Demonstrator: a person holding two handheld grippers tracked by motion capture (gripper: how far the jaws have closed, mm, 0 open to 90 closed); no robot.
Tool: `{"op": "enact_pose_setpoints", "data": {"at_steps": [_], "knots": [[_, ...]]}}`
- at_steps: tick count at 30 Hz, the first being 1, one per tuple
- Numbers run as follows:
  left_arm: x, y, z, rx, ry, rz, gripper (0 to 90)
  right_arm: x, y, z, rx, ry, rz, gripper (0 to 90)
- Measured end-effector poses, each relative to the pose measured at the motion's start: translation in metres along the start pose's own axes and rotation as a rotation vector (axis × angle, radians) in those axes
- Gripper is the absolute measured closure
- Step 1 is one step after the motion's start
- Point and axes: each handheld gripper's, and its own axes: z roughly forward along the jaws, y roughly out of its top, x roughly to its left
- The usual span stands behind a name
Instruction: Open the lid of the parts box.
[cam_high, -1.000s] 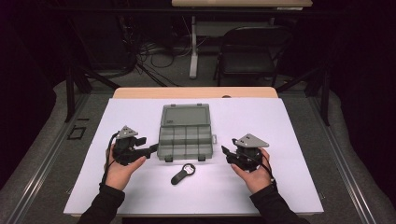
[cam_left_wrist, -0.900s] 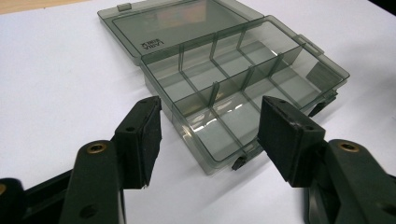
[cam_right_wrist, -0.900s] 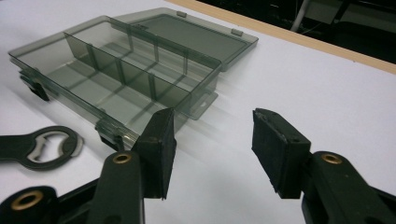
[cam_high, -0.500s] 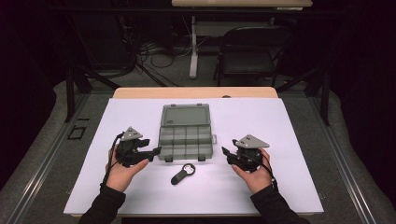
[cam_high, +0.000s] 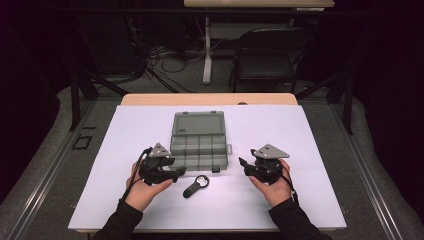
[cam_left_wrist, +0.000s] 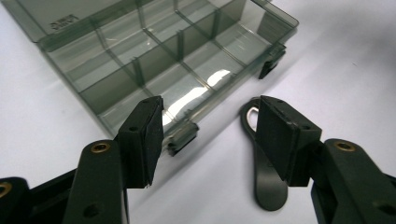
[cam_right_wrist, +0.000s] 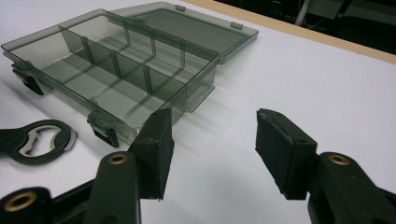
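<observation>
Bottle opener (cam_high: 193, 186): black, flat on the white table cover (cam_high: 320, 150), just in front of the box's near edge, btwn both hands, nearer the left.
Left gripper (cam_left_wrist: 208, 135): jaws wide apart, nothing in them; aimed at opener's ring end, right pad (cam_left_wrist: 275, 140) over it in left gripper view, contact can't tell.
Right gripper (cam_right_wrist: 212, 149): jaws apart, empty, over bare cover, well clear of opener.
Organizer box (cam_high: 199, 142): smoky clear plastic, lid open & flat behind, compartments empty; front latches (cam_left_wrist: 183, 138) just beside opener.
</observation>
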Motion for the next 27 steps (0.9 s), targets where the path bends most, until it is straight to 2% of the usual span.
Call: {"op": "enact_pose_setpoints", "data": {"at_steps": [4,15,22,27], "knots": [[-0.008,0.001,0.007,0.031,-0.025,0.005,43.7,0.000,0.000,0.000,0.004,-0.001,-0.002,46.7],[-0.029,0.002,0.026,0.102,-0.050,0.058,46.2,0.000,0.000,0.001,0.008,0.000,0.001,47.1],[-0.034,0.003,0.033,0.149,-0.055,0.071,48.7,0.000,0.000,0.000,0.005,0.002,0.009,47.8],[-0.036,0.003,0.037,0.181,-0.066,0.063,50.2,0.000,0.000,0.000,0.006,0.004,0.010,47.9]]}}
